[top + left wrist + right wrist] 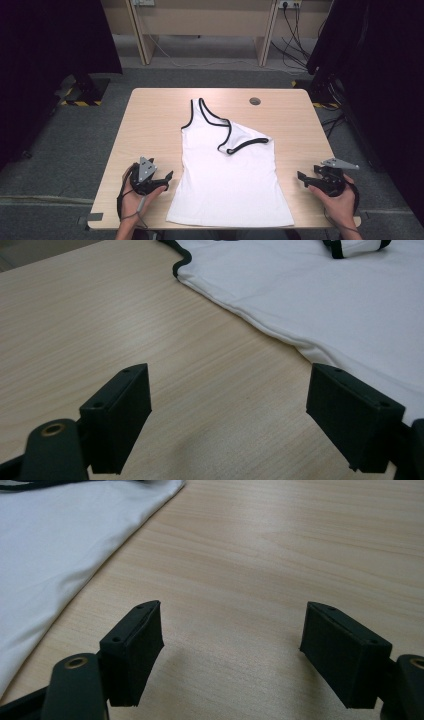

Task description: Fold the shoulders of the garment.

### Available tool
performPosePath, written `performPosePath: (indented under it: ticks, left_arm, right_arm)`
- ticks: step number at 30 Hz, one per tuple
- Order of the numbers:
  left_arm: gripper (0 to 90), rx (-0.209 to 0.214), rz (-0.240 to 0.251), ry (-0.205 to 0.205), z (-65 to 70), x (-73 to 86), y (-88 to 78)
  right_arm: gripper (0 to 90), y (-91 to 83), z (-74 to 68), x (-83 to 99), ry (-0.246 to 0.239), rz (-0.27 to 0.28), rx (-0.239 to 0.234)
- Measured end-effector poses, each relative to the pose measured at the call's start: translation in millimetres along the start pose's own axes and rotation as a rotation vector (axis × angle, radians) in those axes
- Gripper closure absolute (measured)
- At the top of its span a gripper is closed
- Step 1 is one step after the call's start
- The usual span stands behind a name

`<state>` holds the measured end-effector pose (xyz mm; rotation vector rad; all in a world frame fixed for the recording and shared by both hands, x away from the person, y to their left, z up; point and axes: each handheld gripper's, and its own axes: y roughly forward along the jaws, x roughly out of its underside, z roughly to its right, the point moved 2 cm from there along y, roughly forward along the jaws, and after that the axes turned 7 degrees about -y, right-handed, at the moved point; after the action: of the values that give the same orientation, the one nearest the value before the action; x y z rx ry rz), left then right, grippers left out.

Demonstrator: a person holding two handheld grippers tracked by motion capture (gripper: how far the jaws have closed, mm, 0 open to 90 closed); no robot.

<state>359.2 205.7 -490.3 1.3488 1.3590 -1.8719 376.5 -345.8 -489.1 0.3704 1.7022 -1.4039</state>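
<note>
The white tank top with black trim lay flat in the middle of the tabletop, hem toward the near edge, its right strap already flopped down and across the chest while the left strap stretched toward the far side. The left tongs rested just left of the shirt's near left side, jaws wide apart and holding nothing; in the left gripper view one jaw stood close to the side seam. The right tongs sat near the right hem corner, a little apart from the cloth, also spread wide and empty.

Judging from this, the likely trouble was the thin, slack fabric: a pinch taken too shallow would probably catch only the top layer, so the shirt would peel open instead of folding. Dragging a jaw along the wood could bunch the side seam. Lifting one side sooner than the other might skew the garment, and the loose strap could slide further out of place.
</note>
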Motion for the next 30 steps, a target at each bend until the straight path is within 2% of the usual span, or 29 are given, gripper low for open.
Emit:
performPosePath:
  ticks: [1,2,3,5,6,7,8,9,10,11,12,13,15,16,17,19,21,26,27,28,30]
  left_arm:
    - [17.9,0.025,0.03,-0.002,2.2,-16.1,4.0]
    - [17.5,0.025,0.03,-0.002,2.2,-16.1,4.0]
    - [17.5,0.052,0.033,0.013,1.5,-38.9,16.9]
    - [17.9,0.052,0.033,0.013,1.5,-38.9,16.9]
    - [17.9,0.058,0.04,0.043,-2.7,-65.0,39.3]
    - [21.7,0.058,0.04,0.043,-2.7,-65.0,39.3]
    - [21.7,0.08,0.025,0.051,-10.8,-92.0,71.8]
    - [28.5,0.08,0.025,0.051,-10.8,-92.0,71.8]
    - [28.5,0.08,0.025,0.051,-10.8,-92.0,71.8]
    - [28.5,0.096,-0.012,0.047,-18.2,-110.8,100.0]
    - [33.4,0.096,-0.012,0.047,-18.2,-110.8,100.0]
    - [33.4,0.078,-0.069,0.055,-26.4,-125.4,126.9]
    - [35.4,0.075,-0.082,0.054,-28.0,-127.9,132.9]
    - [36.1,0.072,-0.096,0.047,-30.7,-131.1,141.2]
    - [37.6,0.068,-0.126,0.023,-37.4,-136.7,159.2]
    - [39.2,0.022,-0.156,0.021,-45.2,-140.1,176.2]
    - [41.0,0.012,-0.184,0.007,-50.1,-141.4,191.0]
    - [44.0,0.009,-0.222,-0.01,-54.9,-147.3,218.2]
    - [44.3,0.009,-0.222,-0.01,-54.9,-147.3,218.2]
    - [44.5,-0.002,-0.237,-0.013,-56.9,-147.9,226.5]
    - [44.9,-0.009,-0.248,-0.001,-58.4,-147.8,235.6]
  right_arm:
    - [24.8,0.0,0.0,0.0,0.0,0.0,0.0]
    - [24.8,0.0,0.0,0.0,0.0,0.0,0.0]
    - [24.8,0.0,-1.1,-0.1,-0.01,0.0,0.007]
    - [24.8,-0.2,-1.4,0.0,-0.016,0.003,0.009]
    - [24.8,-0.2,-1.4,0.0,-0.016,0.003,0.009]
    - [24.8,-0.2,-1.4,0.0,-0.016,0.003,0.009]
    - [24.8,-0.9,-1.2,0.2,-0.012,0.01,0.005]
    - [24.8,-0.9,-1.2,0.2,-0.012,0.01,0.005]
    - [24.8,-1.6,-1.1,0.5,-0.012,0.016,0.006]
    - [24.9,-1.6,-1.1,0.5,-0.012,0.016,0.006]
    - [24.9,-1.6,-1.1,0.5,-0.012,0.016,0.006]
    - [24.9,-1.9,-1.6,0.6,-0.019,0.018,0.008]
    - [24.9,-2.0,-2.4,0.7,-0.025,0.02,0.009]
    - [24.9,-2.0,-2.4,0.7,-0.025,0.02,0.008]
    - [24.9,-1.6,-2.2,0.8,-0.022,0.013,0.003]
    - [24.9,-1.5,-2.2,0.9,-0.022,0.01,0.0]
    - [25.0,-1.9,-2.4,1.0,-0.021,0.013,-0.007]
    - [25.7,-0.7,-0.9,0.8,-0.013,0.002,-0.022]
    - [25.7,-0.7,-0.9,0.8,-0.013,0.002,-0.022]
    - [26.1,-0.8,-1.1,0.8,-0.015,0.004,-0.022]
    - [26.6,-1.5,-1.6,0.9,-0.019,0.01,-0.022]
